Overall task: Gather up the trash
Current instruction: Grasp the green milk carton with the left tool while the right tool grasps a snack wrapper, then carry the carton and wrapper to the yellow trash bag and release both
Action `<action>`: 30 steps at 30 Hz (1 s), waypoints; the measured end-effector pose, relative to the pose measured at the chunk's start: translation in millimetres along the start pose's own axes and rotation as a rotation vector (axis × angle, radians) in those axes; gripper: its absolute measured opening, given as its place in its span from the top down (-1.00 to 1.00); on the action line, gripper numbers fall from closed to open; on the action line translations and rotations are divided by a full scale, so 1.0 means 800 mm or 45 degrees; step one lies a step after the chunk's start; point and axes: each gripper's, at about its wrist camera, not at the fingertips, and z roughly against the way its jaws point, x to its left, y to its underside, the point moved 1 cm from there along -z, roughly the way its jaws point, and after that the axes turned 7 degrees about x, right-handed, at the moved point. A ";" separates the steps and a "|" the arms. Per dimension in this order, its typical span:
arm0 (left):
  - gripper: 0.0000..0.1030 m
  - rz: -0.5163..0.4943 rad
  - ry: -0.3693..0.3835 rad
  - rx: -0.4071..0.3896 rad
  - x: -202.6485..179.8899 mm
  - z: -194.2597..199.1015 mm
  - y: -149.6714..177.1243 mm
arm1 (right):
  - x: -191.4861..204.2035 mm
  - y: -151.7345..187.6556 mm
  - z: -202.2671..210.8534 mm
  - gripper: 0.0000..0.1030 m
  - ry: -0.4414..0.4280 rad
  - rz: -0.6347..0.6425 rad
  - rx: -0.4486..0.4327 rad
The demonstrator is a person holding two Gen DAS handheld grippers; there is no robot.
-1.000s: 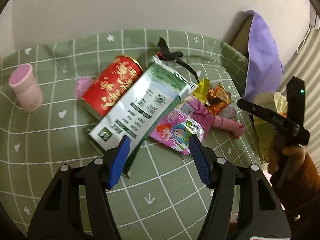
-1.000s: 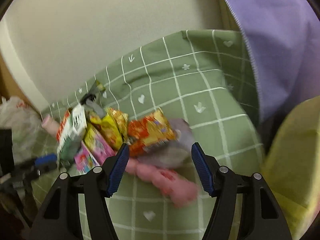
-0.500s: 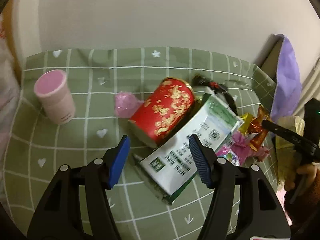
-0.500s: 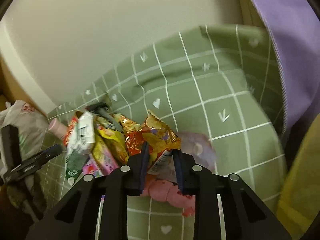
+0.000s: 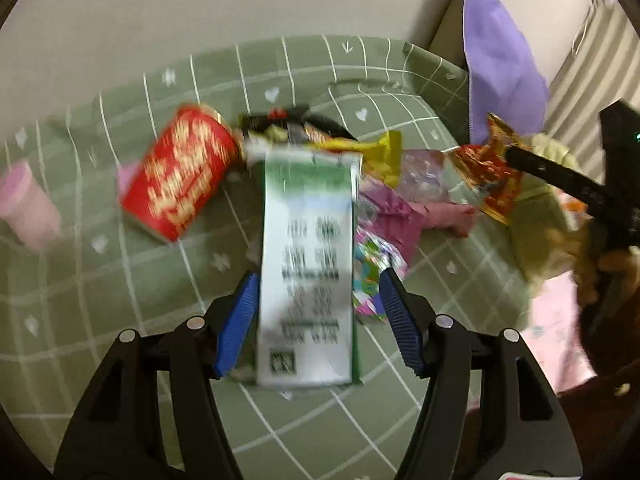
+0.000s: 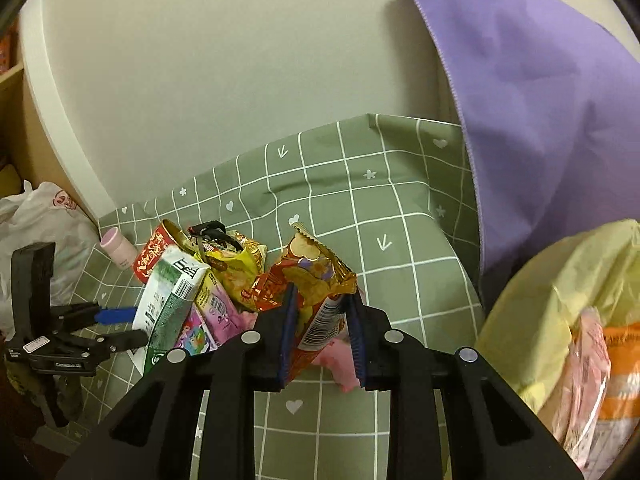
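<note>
Our right gripper (image 6: 320,334) pinches the red snack wrapper (image 6: 310,284) above the green cloth (image 6: 400,216), its thin foil liable to slip, while our left gripper (image 5: 316,316), spread around the milk carton (image 5: 308,264), may nudge it aside.

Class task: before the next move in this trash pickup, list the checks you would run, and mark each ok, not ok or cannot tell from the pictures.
1. Right gripper shut on the snack wrapper: ok.
2. Wrapper lifted clear of the pile: ok.
3. Yellow bag beside it, mouth open: cannot tell.
4. Carton lies between the left gripper fingers: ok.
5. Left pads pressing the carton: not ok, a gap shows on the right side.
6. Red can clear of the left gripper: ok.
</note>
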 end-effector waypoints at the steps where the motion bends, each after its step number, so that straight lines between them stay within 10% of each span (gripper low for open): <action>1: -0.17 0.005 -0.020 -0.010 -0.003 -0.001 -0.009 | -0.001 0.003 0.003 0.54 -0.005 -0.008 -0.004; 15: -0.23 0.098 -0.117 0.106 -0.012 -0.048 -0.072 | -0.010 0.032 0.036 0.54 0.029 -0.078 -0.035; 30: -0.20 0.121 0.021 -0.239 -0.030 0.075 -0.053 | 0.016 0.035 0.043 0.54 0.010 -0.028 -0.043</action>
